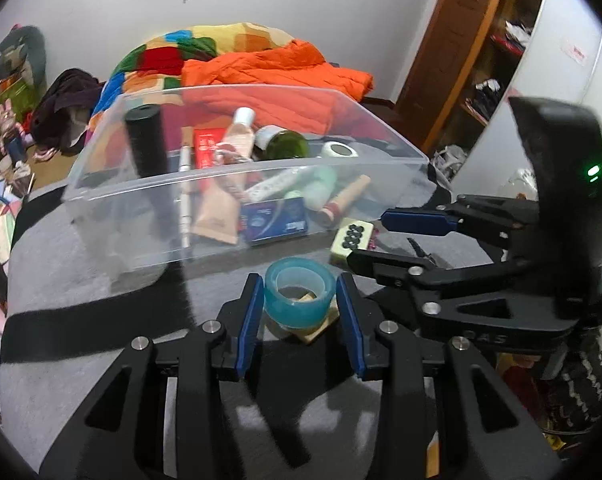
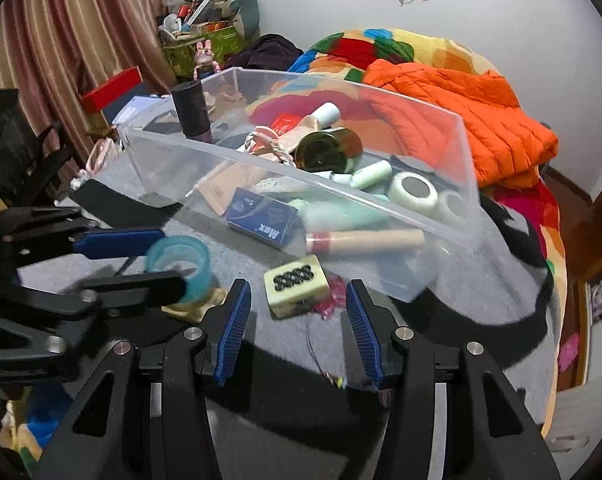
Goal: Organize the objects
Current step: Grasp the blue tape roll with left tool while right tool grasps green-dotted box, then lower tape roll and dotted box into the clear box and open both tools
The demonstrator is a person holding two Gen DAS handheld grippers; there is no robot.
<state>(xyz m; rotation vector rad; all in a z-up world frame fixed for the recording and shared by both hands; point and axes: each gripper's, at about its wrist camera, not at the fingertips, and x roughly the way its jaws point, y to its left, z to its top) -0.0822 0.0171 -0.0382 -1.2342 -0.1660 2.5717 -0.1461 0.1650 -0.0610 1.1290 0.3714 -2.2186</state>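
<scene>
A teal tape roll (image 1: 300,297) lies on a grey blanket, on a small tan card. My left gripper (image 1: 299,300) is open with its pads on either side of the roll, a small gap each side; it also shows in the right wrist view (image 2: 157,262) around the roll (image 2: 180,265). My right gripper (image 2: 297,308) is open and empty, just short of a pale green block with black dots (image 2: 296,285). The right gripper also shows in the left wrist view (image 1: 367,238) beside the block (image 1: 351,240). A clear plastic bin (image 1: 237,184) behind holds bottles, tubes, tape and a blue box (image 2: 261,222).
A black cylinder (image 1: 145,142) stands in the bin's left corner. A green bottle (image 2: 327,150) lies inside it. Small pink bits (image 2: 329,304) and a thin wire (image 2: 321,368) lie by the block. An orange jacket (image 2: 461,108) and colourful quilt lie behind the bin.
</scene>
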